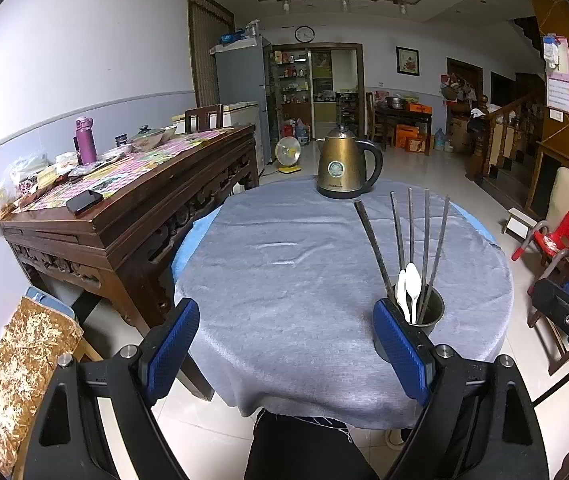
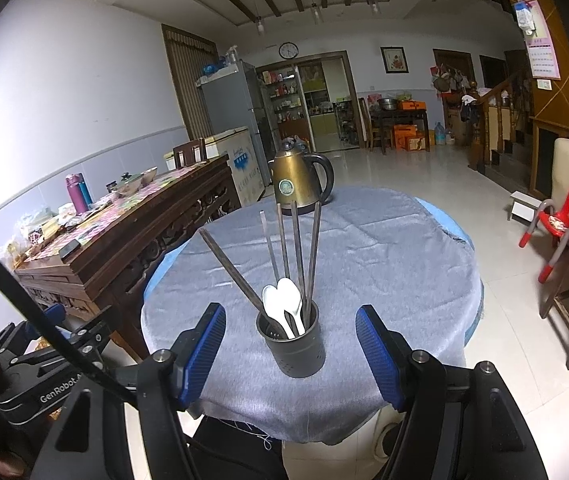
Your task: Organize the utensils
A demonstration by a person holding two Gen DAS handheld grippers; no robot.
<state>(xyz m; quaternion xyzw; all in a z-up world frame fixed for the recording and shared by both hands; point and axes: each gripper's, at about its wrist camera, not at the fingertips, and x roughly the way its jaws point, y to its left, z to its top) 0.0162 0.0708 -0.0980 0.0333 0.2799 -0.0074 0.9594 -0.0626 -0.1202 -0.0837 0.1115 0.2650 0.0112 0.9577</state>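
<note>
A dark metal utensil cup [image 2: 295,350] stands near the front edge of the round table with the grey cloth [image 2: 384,264]. Several dark chopsticks [image 2: 296,248] and two white spoons [image 2: 284,304] stand in it. My right gripper [image 2: 290,354] is open and empty, its jaws either side of the cup and apart from it. In the left wrist view the cup [image 1: 428,312] is partly hidden behind the right finger. My left gripper [image 1: 286,348] is open and empty, to the left of the cup.
A bronze kettle [image 1: 344,166] stands at the table's far edge. A carved wooden sideboard [image 1: 132,208] with a phone, bottles and bowls is to the left. A red child's chair [image 2: 556,220] and a wooden stool are to the right. Tiled floor lies beyond.
</note>
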